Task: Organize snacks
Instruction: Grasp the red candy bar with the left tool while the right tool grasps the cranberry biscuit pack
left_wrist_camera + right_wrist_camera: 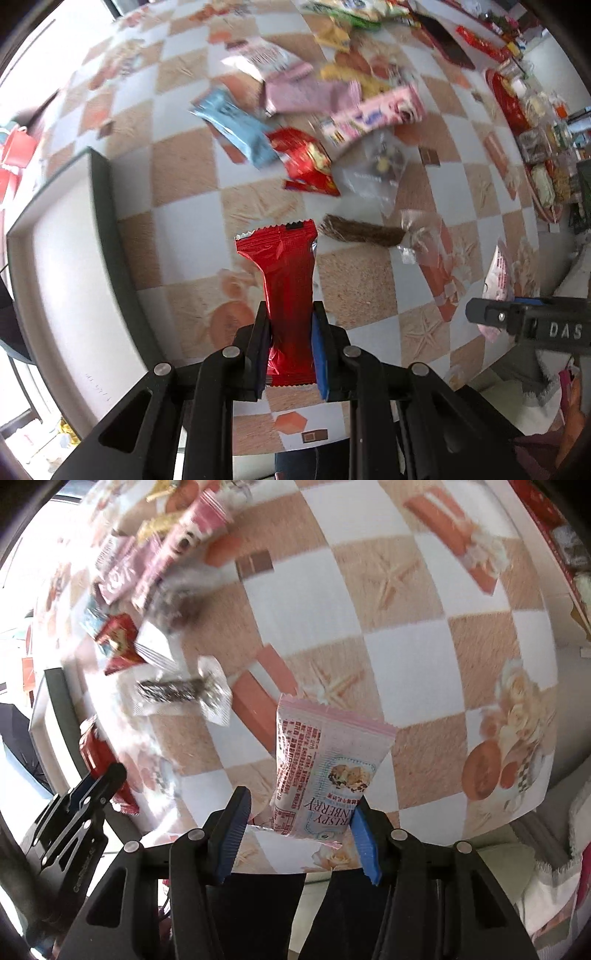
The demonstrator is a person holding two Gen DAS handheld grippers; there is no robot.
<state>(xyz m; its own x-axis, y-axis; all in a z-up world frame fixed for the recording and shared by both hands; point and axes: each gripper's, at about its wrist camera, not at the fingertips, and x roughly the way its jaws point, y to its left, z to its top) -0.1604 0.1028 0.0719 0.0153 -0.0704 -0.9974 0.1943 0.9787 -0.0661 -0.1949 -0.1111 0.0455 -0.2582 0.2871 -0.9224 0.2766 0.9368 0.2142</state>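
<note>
My left gripper (290,325) is shut on a red snack bar (286,266) and holds it upright above the checkered tablecloth, just right of a white tray with a dark rim (66,258). My right gripper (299,812) is open, with a pink-and-white cranberry crisp packet (325,768) between its blue pads (364,840), touching the right pad only. That packet (498,277) and the right gripper (528,325) also show in the left wrist view. The left gripper (85,805) with the red bar (99,760) also shows in the right wrist view.
A pile of snack packets lies farther back: light blue (236,125), red (306,162), pink (373,114), clear bags (376,170). A brown bar in clear wrap (362,232) lies just beyond the red bar. Red trays of goods (517,107) line the right edge.
</note>
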